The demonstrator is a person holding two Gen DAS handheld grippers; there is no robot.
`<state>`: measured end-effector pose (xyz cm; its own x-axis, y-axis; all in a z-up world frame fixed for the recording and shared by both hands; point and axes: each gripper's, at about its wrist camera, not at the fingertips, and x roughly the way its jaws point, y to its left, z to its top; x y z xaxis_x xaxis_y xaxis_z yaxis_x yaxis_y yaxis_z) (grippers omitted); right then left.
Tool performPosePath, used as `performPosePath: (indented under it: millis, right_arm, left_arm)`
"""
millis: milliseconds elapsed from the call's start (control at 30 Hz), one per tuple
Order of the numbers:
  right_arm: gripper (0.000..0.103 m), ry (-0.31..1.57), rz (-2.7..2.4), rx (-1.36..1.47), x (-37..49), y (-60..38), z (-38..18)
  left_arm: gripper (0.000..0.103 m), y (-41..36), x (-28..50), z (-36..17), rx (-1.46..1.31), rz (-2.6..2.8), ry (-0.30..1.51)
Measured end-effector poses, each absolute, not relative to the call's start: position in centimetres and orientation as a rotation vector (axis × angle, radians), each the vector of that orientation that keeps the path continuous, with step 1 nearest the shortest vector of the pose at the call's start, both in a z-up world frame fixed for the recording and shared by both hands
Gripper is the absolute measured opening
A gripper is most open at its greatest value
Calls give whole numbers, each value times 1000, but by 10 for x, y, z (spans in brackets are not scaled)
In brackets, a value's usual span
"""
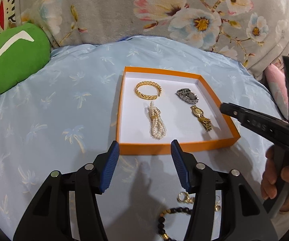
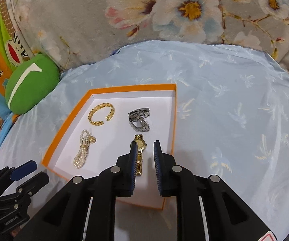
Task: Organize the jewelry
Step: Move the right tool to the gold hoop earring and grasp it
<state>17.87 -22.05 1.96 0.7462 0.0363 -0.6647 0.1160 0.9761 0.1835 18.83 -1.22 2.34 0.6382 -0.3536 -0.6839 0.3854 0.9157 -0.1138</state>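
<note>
Left claw (image 1: 144, 164): ours, wide apart and holding nothing, poised just short of the box's near wall.
Loose pieces: a black bead bracelet (image 1: 172, 215) and a small gold piece (image 1: 183, 197) lie on the sheet (image 1: 64, 100) under and behind the left claw, not yet in the box; we judge they are what is left to sort.
Right claw (image 2: 144, 154): narrowly parted, nothing clamped, hanging over the gold watch (image 2: 139, 152), whose strap runs along the inner face of the left finger; we cannot tell whether it touches.
Risk one: if we pull the right claw away carelessly, that finger may drag the watch or flip it toward the wall.
Risk two: the box (image 1: 174, 147) sits on soft bedding, so a nudge from either claw may tilt it and slide the pieces together.
Risk three: the beads are half hidden by the left finger, so we may snag them or pinch sheet with them.
Box contents: pearl strand (image 1: 156, 122) near left, gold watch near right, gold bangle (image 1: 148, 90) far left, steel watch (image 1: 187, 96) far right, all apart.
In the way: the right claw crosses the box's right wall, so both may crowd one another there.
Beyond: a green cushion (image 1: 14, 60) to the left and a floral blanket (image 1: 124, 10) behind, well clear.
</note>
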Motion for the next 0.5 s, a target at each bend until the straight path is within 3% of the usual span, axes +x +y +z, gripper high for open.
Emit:
performPosePath:
  millis: [500]
  right_arm:
    - [22,790,-49,212,72,-198,-12]
  left_arm:
    - [51,-5,123,7,34,-405,801]
